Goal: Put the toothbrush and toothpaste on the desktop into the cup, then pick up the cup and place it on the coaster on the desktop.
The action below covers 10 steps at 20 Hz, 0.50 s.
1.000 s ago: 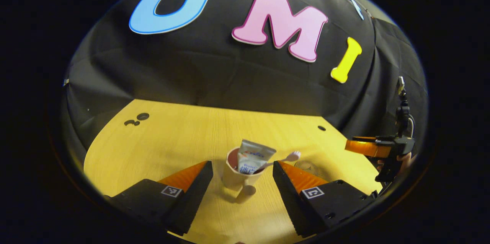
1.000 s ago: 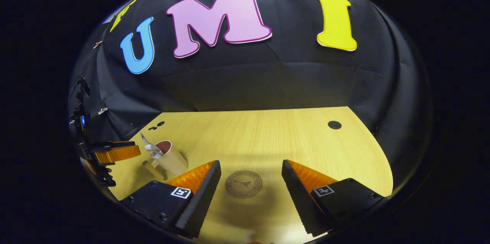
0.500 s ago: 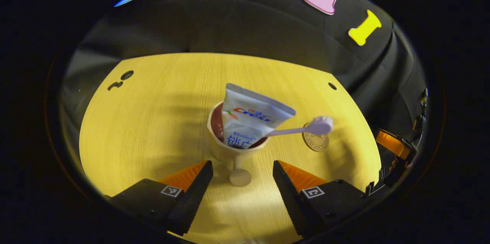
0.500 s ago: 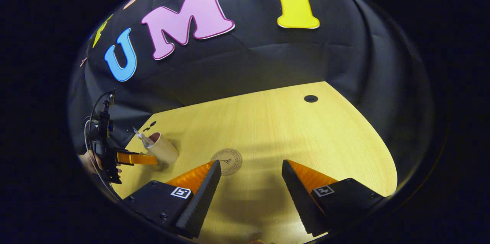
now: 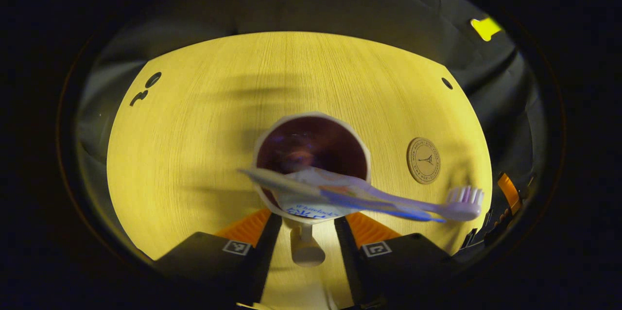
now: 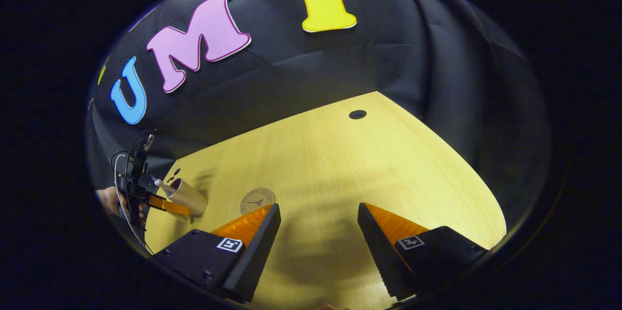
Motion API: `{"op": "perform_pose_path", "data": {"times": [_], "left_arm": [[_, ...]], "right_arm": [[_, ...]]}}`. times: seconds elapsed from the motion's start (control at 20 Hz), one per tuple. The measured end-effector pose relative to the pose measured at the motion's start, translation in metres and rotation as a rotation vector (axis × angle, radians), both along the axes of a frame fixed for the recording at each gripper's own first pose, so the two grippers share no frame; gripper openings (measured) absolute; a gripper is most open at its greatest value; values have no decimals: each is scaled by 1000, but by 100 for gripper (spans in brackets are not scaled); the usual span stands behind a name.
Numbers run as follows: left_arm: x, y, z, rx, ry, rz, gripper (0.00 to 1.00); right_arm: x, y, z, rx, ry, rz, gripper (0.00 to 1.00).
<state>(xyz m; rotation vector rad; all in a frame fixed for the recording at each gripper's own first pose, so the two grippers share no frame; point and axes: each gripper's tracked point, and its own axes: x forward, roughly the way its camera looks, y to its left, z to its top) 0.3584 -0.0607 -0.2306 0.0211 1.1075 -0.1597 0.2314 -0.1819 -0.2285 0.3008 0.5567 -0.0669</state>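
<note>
Warm light falls on my desktop [image 5: 204, 106], crossed by soft shadows. My toothbrush [image 5: 457, 205] and toothpaste [image 5: 301, 193] smear with motion blur; fisheye edges bend and dim.

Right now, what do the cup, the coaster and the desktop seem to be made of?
The cup: likely ceramic or glazed plastic, with a pale matte outside and a glossy dark red inside that reflects light. The coaster: perhaps wood or cork, a tan disc with a dark printed emblem. The desktop: wood or wood-look laminate, with fine straight grain lines.

Wooden desktop [image 5: 204, 106] — coaster [image 5: 423, 160] on it
</note>
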Motion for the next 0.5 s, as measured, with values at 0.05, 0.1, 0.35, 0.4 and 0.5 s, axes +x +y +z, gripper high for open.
{"op": "perform_pose_path", "data": {"times": [0.05,0.1,0.35,0.4,0.5], "left_arm": [[-1,1,-2,8,6,2,54],[0,1,-3,15,10,8,51],[-2,4,-5,31,27,37,38],[-2,4,-5,36,26,40,36],[-2,4,-4,36,15,52,34]], "right_arm": [[0,-3,1,1,-5,-7,98],[0,-6,1,3,-9,-13,98],[-6,-12,4,-2,-12,-21,98],[-6,-12,5,-6,-11,-20,98],[-8,-13,6,-16,-12,-18,98]]}}
